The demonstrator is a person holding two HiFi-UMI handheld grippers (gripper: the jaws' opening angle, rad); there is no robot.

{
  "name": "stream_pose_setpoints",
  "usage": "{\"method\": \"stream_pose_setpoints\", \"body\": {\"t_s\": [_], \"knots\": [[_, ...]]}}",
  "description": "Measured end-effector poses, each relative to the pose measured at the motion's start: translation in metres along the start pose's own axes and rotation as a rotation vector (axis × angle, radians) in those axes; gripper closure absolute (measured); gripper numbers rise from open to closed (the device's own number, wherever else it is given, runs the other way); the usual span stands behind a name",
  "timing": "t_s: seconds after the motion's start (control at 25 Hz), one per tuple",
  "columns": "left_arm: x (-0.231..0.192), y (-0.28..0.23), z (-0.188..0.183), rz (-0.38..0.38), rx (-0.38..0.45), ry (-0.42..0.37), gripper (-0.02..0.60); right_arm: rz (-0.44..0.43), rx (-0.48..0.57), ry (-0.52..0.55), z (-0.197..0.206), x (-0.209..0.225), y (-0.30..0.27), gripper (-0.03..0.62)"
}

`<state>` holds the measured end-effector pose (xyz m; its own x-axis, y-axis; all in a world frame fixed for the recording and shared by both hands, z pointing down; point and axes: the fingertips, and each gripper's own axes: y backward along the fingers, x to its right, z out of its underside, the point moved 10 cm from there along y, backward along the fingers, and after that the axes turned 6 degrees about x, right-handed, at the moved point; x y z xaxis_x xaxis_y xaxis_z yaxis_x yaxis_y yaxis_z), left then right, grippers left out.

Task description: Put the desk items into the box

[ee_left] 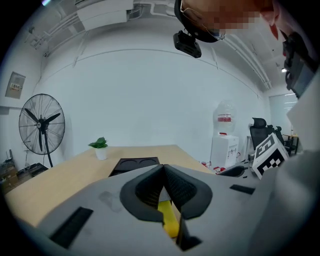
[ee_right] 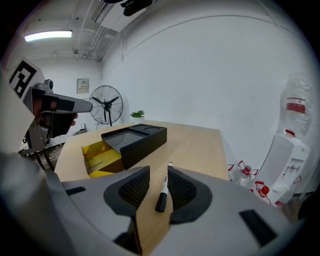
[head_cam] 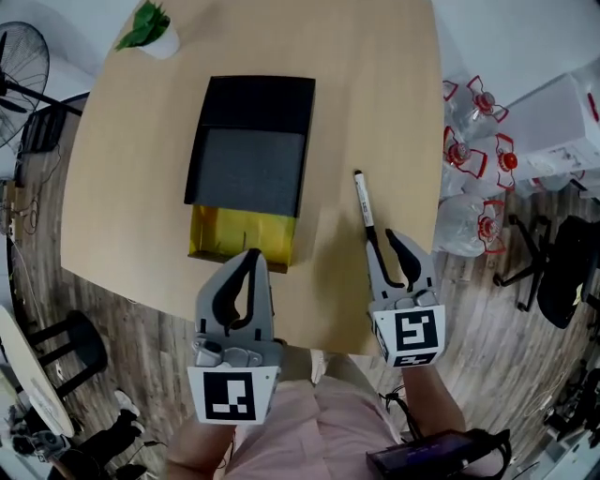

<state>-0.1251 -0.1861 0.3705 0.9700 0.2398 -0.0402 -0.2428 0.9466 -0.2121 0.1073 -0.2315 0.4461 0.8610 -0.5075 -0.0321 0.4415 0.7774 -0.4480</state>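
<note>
Head view: a black box [head_cam: 255, 97] lies in the middle of the pale wooden tabletop [head_cam: 122, 187]. A yellow tray [head_cam: 239, 234] sticks out from under its near end. A black marker [head_cam: 364, 206] with a white cap end lies on the bare wood to the right of the box, apart from it. The left gripper [head_cam: 251, 255] has its tip over the near edge of the yellow tray. The right gripper [head_cam: 382, 239] reaches to the marker's near end. A small potted plant [head_cam: 150, 28] stands at the far left corner, and water bottles [head_cam: 473, 141] lie on the floor to the right.

Left gripper view: the left gripper [ee_left: 163, 167] has its fingers clenched, the tips meeting, with nothing clearly held. The yellow tray [ee_left: 170, 220] shows through the gap below them. The black box [ee_left: 134, 162], the plant [ee_left: 100, 146] and a standing fan [ee_left: 42, 125] are beyond.

Right gripper view: the right gripper [ee_right: 157, 172] has its fingers released and apart. The marker [ee_right: 164, 190] lies on the tabletop between them, nearer the right-hand finger. The black box [ee_right: 137, 140] and the yellow tray [ee_right: 100, 155] lie ahead to the left.
</note>
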Motion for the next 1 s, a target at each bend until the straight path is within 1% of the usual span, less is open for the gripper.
{"method": "stream_pose_setpoints", "body": {"t_s": [0.24, 0.36, 0.64, 0.72, 0.84, 1.0], "knots": [[-0.006, -0.01, 0.023, 0.009, -0.058, 0.021, 0.571, 0.001, -0.084, -0.016, 0.031, 0.001, -0.023, 0.479], [-0.009, -0.014, 0.029, 0.01, -0.073, 0.031, 0.571, 0.007, -0.121, -0.018, 0.041, 0.001, -0.03, 0.478], [-0.012, -0.021, 0.037, 0.008, -0.099, 0.03, 0.571, 0.02, -0.187, -0.014, 0.051, 0.004, -0.039, 0.484], [-0.011, -0.021, 0.037, 0.005, -0.101, 0.032, 0.571, 0.028, -0.204, -0.013, 0.051, 0.004, -0.041, 0.5], [-0.009, -0.02, 0.036, 0.004, -0.095, 0.025, 0.571, 0.033, -0.211, -0.034, 0.051, 0.007, -0.042, 0.51], [-0.005, -0.015, 0.029, -0.009, -0.071, 0.02, 0.571, 0.009, -0.186, -0.043, 0.046, 0.011, -0.039, 0.522]]}}
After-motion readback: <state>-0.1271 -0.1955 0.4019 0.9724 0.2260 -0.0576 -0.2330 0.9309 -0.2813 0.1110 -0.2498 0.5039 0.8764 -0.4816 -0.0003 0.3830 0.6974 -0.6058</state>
